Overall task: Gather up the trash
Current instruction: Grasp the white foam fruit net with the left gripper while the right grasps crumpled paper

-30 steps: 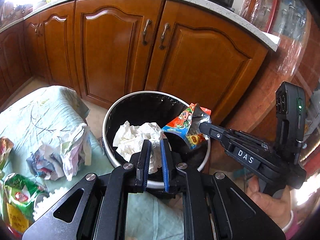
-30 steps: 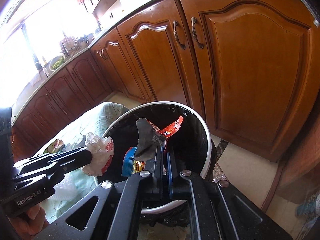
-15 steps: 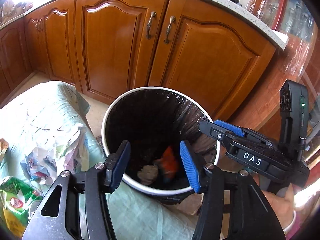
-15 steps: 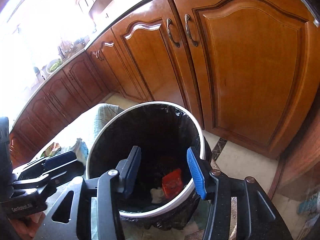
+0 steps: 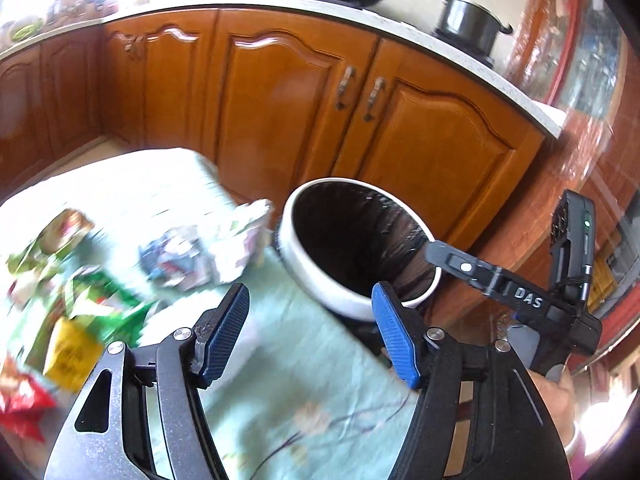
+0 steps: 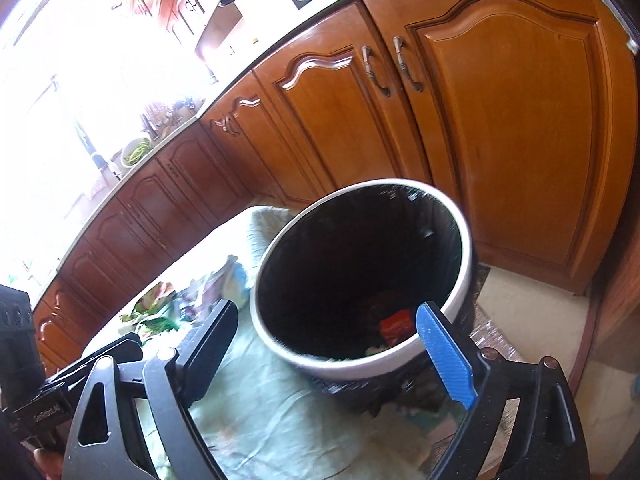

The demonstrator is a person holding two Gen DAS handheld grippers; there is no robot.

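Both of my grippers are empty right now. The left gripper [image 5: 310,330] has just been opening its jaws; they stand apart with nothing between them, only the pale green cloth [image 5: 304,380] showing through the gap. The right gripper [image 6: 332,344] has also just been spreading its jaws, now very wide, framing the near rim of the trash bin [image 6: 348,364] with nothing gripped.

Some of the job looks done: down in the black-lined bin I can see a red snack wrapper [image 6: 396,324] and a bit of pale crumpled stuff beside it.

Plenty is left, I judge. On the cloth-covered surface beside the bin lies a crumpled wad of printed paper [image 5: 208,252], close to the bin's wall. Further left, blurred, are green snack packets [image 5: 100,300], a yellow packet [image 5: 70,352] and a red wrapper [image 5: 20,396] at the frame's edge. The exact number is hard to tell through the blur.

The next pick, to my eye, is the crumpled wad.
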